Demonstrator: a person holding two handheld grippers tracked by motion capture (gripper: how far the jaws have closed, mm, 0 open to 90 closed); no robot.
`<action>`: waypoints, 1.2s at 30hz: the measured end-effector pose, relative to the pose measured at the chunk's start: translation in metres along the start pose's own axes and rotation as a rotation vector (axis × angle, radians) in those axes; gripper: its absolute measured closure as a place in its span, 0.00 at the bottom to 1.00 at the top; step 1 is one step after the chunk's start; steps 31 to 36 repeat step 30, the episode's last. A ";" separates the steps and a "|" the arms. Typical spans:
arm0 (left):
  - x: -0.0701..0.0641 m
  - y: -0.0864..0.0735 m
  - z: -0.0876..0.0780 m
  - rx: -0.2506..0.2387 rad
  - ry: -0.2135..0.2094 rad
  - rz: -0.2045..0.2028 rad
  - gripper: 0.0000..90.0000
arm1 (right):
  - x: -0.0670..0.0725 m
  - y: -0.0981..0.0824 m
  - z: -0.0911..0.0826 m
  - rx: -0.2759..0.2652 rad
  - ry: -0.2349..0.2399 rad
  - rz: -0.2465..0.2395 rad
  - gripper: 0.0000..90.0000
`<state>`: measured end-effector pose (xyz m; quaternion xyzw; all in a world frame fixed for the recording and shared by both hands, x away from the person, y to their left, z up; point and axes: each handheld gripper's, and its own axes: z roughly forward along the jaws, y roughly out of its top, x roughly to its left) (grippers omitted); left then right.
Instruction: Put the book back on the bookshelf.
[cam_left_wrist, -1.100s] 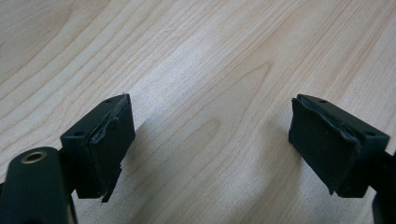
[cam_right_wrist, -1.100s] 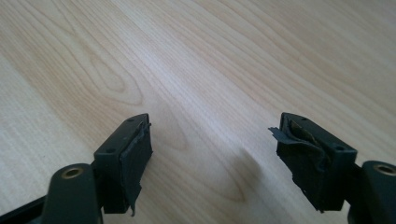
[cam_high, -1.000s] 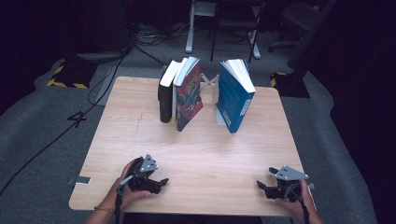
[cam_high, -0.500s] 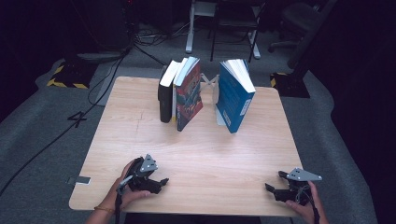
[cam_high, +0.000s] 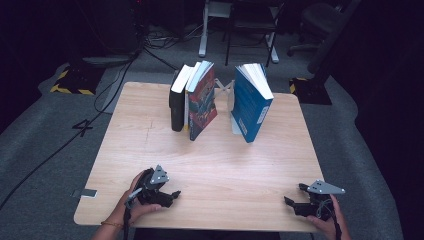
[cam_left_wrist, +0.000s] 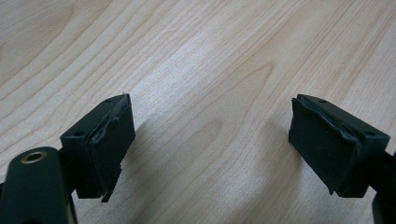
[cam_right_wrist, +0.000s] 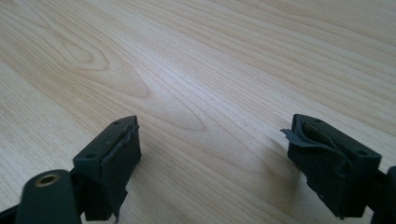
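We rest our left gripper (cam_high: 167, 196) and right gripper (cam_high: 295, 202) on the table (cam_high: 230, 165), jaws spread with nothing between them. The right's jaws have just been opening (books (cam_high: 200, 100) stand well apart).

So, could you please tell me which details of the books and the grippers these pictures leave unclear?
- Blue book, high view: cover lettering too small to read.
- Red book, high view: cover art too small to make out.
- Black book, high view: mostly hidden behind the red book.
- White stand between the books, high view: mostly hidden by the blue book.
- Right gripper, high view: its body is partly cut off by the bottom edge.
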<state>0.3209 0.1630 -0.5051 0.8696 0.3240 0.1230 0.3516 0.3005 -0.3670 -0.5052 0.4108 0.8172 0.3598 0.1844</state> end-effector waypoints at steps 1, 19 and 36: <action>0.000 0.000 0.000 -0.001 0.001 -0.002 0.16 | 0.000 0.000 0.000 0.001 0.000 0.000 0.20; 0.001 0.000 0.000 -0.001 -0.004 0.001 0.16 | -0.002 0.001 0.001 0.002 -0.008 0.008 0.19; 0.001 0.001 0.001 0.002 -0.010 0.000 0.16 | -0.003 0.001 0.001 0.000 -0.012 0.013 0.19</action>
